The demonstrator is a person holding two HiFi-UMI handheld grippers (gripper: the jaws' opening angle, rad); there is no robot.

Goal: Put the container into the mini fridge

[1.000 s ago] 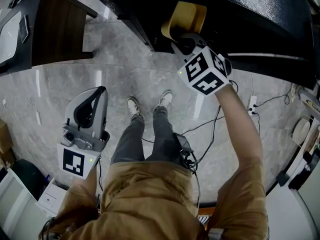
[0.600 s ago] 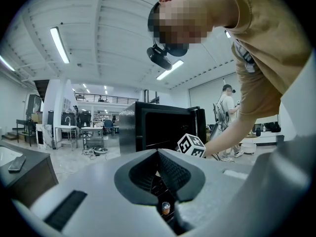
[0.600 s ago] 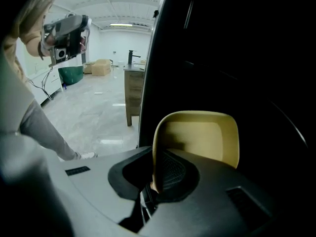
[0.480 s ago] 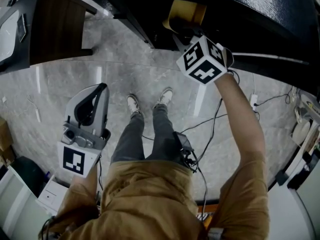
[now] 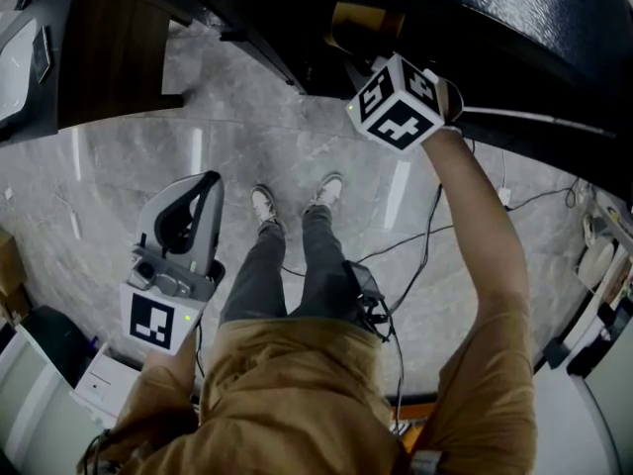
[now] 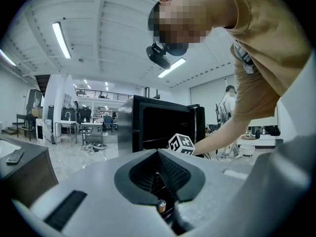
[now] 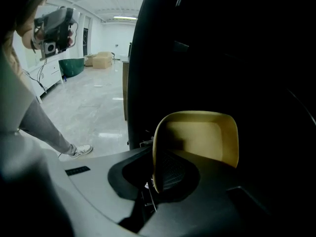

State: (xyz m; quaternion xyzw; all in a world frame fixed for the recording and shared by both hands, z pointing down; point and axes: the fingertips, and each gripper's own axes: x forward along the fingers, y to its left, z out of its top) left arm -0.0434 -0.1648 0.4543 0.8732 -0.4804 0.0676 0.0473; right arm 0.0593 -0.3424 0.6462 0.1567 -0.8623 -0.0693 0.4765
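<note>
Right gripper view: the right tool point(image 7: 157, 177) is seen closed tight on the near rim of the yellow container point(image 7: 197, 137). The thin wall is pinched between the pads, so the container is carried ahead of the jaws with its hollow turned towards the camera. It is held at the mouth of the mini fridge point(image 7: 222, 58), inside the dark opening. Whether it rests on a shelf cannot be told. This rim grip is judged to leave the base free to be set down. The fridge's front edge stands just beside the container on its left, so little room is left on that side, while dark open space is seen ahead and to the right. The left tool point(image 6: 159, 179) is held low and well apart from the fridge, its jaws closed together on nothing, presumably out of the way. The floor point(image 5: 297, 146) behind is open, apart from cables point(image 5: 415, 245) lying near the feet.
</note>
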